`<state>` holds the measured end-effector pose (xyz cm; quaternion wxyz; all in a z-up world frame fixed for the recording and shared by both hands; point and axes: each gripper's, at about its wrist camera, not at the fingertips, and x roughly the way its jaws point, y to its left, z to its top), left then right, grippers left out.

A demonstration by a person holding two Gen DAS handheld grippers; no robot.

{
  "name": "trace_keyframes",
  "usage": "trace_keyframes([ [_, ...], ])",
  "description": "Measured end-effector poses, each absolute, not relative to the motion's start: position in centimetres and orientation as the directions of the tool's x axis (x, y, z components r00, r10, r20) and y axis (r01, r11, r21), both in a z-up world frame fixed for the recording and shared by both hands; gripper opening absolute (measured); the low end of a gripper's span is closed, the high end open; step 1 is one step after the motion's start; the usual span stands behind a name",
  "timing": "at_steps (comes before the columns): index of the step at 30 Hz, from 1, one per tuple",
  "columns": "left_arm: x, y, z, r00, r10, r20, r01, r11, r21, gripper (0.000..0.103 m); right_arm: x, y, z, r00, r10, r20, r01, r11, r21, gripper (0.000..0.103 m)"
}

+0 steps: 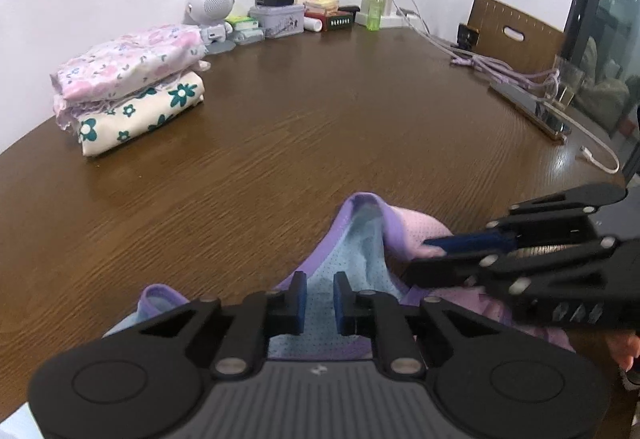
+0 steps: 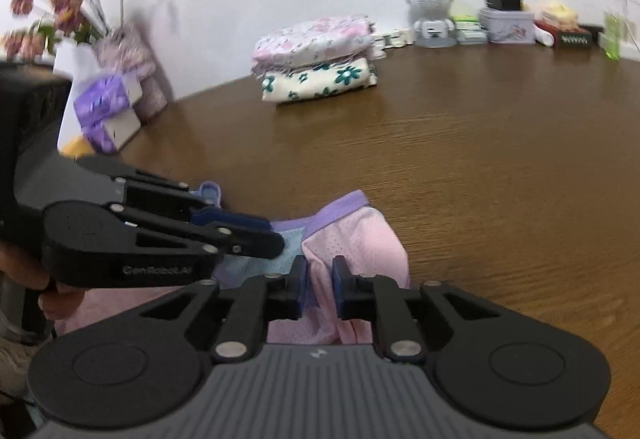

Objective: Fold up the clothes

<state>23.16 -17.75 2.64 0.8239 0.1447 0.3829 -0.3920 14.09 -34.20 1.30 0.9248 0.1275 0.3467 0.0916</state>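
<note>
"GenRobotAI" is reading faintly in grey on the side of the left gripper (image 2: 276,235) as it's showing in the right wrist view, lettering a bit blurred. No other text is legible; the dark box at the back wall has a white strip of print, too small to read.

The garment (image 1: 360,239) is a perforated mesh piece w/ pink and pale-blue panels and a purple ribbed trim, lying crumpled at the near table edge, 6 o'clock in both views. The left gripper is reaching over the blue panel, its blue pads sitting a narrow gap apart w/ fabric showing between them, not pinching. The right gripper (image 1: 418,253) is coming in from 3 o'clock, fingers almost together around the pink fold; a firm grip can't be told. A hand (image 2: 44,291) is wrapping the left gripper's handle at 9 o'clock.

A folded stack (image 1: 128,87), pink floral over cream w/ teal flowers, is sitting at 10 o'clock on the wood-grain table (image 1: 320,119).
</note>
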Motion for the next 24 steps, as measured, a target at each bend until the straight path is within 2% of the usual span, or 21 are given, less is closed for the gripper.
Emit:
trace_keyframes([
  [2, 22.8, -17.5, 3.2, 0.383, -0.563, -0.733, 0.768, 0.634, -0.086, 0.013, 13.1, -35.7, 2.1, 0.766, 0.264, -0.586, -0.055, 0.936, 0.349, 0.028],
  [6, 21.8, -18.3, 3.6, 0.341, -0.605, -0.72, 0.803, 0.585, -0.111, 0.013, 11.2, -38.5, 3.3, 0.794, 0.232, -0.561, 0.0, 0.924, 0.382, 0.028],
  [15, 20.2, -20.1, 2.7, 0.306, -0.591, -0.746, 0.835, 0.543, -0.088, 0.013, 12.7, -37.1, 1.2, 0.741, 0.187, -0.644, -0.005, 0.962, 0.273, 0.028],
  [16, 20.2, -20.1, 2.5, 0.306, -0.587, -0.749, 0.836, 0.542, -0.083, 0.013, 12.9, -37.0, 1.0, 0.735, 0.181, -0.653, -0.006, 0.965, 0.261, 0.023],
  [17, 20.1, -20.1, 2.3, 0.309, -0.58, -0.753, 0.836, 0.543, -0.076, 0.013, 13.1, -36.8, 0.8, 0.73, 0.174, -0.661, -0.009, 0.969, 0.245, 0.013],
  [19, 20.3, -20.0, 1.9, 0.31, -0.566, -0.764, 0.832, 0.551, -0.071, 0.013, 13.0, -35.9, 0.7, 0.732, 0.131, -0.669, -0.029, 0.987, 0.161, 0.002],
  [24, 20.4, -19.4, 1.9, 0.31, -0.572, -0.759, 0.827, 0.556, -0.082, 0.013, 12.8, -36.4, 1.0, 0.737, 0.02, -0.675, 0.022, 0.998, 0.053, 0.002],
])
